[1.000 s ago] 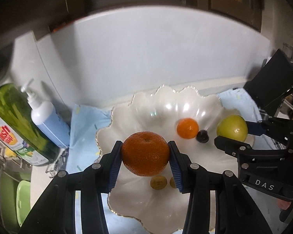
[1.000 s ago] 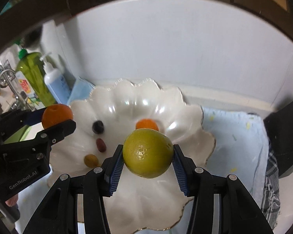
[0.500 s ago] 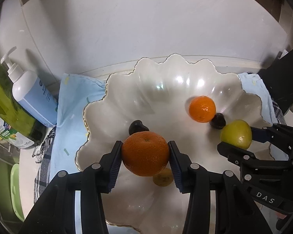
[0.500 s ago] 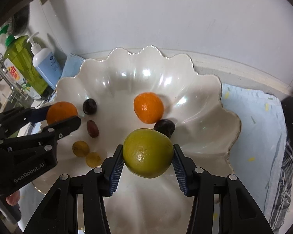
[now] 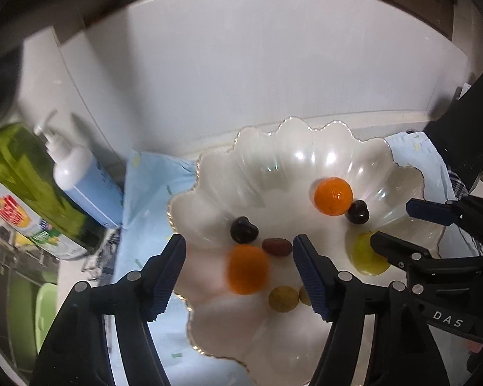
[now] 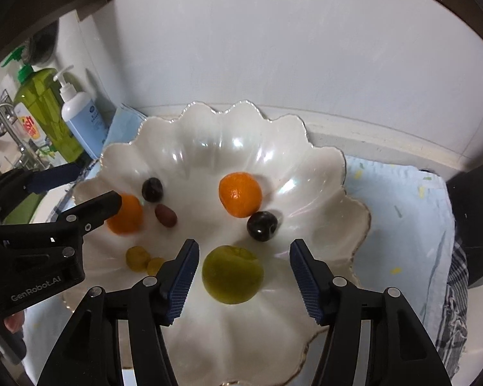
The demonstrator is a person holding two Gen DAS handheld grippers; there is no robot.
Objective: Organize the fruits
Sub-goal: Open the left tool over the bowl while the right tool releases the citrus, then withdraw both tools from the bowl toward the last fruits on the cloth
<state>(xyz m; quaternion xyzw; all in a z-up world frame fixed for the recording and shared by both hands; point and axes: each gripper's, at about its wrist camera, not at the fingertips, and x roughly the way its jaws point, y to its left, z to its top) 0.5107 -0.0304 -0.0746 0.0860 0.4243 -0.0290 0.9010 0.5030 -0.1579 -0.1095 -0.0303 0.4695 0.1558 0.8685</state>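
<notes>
White scalloped bowl [image 6: 322, 173] holding all fruit. Left gripper [image 5: 240, 267] jaws opening, clear of blurred orange [image 5: 248, 268] between. Right gripper [image 6: 243, 273] jaws opening; green fruit [image 6: 232, 275] between, untouched, at 6 o'clock.

Green dish-soap bottle [image 6: 45, 112] beside a white-and-blue pump bottle [image 6: 80, 122] at far left, light blue cloth [image 6: 399, 199] spread beneath, plaid towel [image 6: 454, 289] at right, white wall [image 6: 273, 48] behind.
</notes>
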